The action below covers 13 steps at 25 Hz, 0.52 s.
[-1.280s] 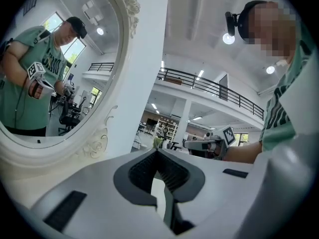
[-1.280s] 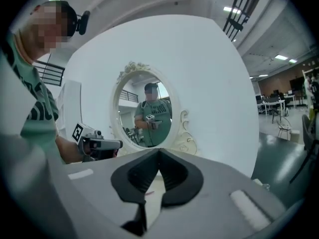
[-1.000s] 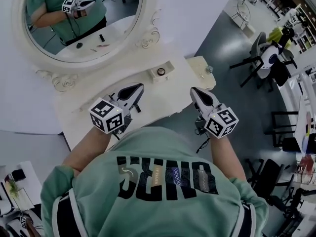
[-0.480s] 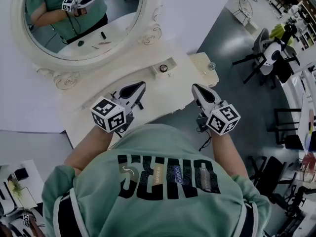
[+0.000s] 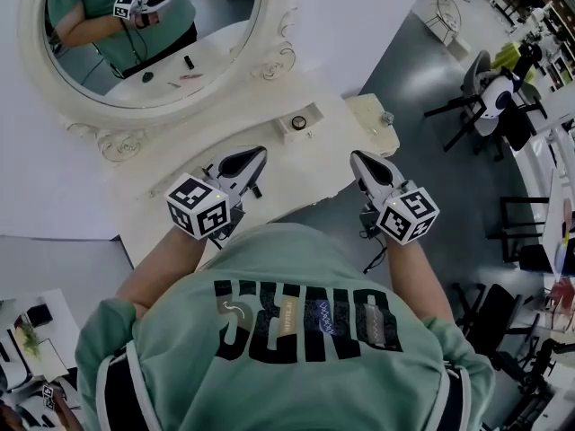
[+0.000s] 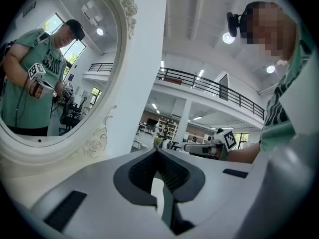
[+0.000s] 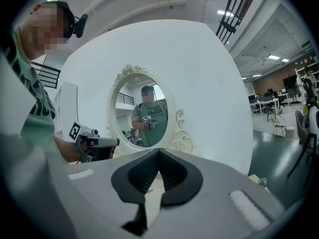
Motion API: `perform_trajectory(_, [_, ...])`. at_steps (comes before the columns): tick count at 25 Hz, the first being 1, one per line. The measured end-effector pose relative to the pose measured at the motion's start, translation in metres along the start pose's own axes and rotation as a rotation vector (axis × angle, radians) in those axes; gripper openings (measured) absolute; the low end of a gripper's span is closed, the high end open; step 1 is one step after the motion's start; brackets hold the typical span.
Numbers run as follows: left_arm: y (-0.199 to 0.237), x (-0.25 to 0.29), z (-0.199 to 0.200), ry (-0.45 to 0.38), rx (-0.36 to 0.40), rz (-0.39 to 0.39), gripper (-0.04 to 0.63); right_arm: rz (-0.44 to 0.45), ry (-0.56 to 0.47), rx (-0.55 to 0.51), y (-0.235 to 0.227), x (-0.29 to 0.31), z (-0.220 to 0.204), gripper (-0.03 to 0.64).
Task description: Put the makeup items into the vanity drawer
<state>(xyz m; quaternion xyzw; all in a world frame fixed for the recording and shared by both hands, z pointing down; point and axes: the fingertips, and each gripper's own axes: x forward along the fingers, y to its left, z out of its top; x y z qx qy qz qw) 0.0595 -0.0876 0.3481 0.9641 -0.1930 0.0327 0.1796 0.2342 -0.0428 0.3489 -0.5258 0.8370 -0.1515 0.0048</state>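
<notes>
A: What stands ahead of the right gripper (image 5: pixel 361 160)?
B: We record a plain white wall (image 7: pixel 214 83). To that gripper's right lies a glossy grey floor (image 5: pixel 422 79) with black office chairs (image 5: pixel 492 106), well apart from it.
A: And beyond the left gripper (image 6: pixel 158 153)?
B: We note a railed balcony (image 6: pixel 209 86), a white column (image 6: pixel 183 118) and lit ceiling lamps (image 6: pixel 229 38) in a bright hall.

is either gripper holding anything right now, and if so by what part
Nothing is held. The left gripper and the right gripper both have their jaws closed together with nothing between them.
</notes>
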Motion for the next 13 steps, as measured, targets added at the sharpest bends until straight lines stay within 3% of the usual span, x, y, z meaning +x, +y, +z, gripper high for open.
perform_trajectory(13, [0.0019,-0.0033,0.0023,-0.002,0.003,0.006,0.005,0.015,0.007,-0.015,0.0041,0.0023,0.0011,0.006])
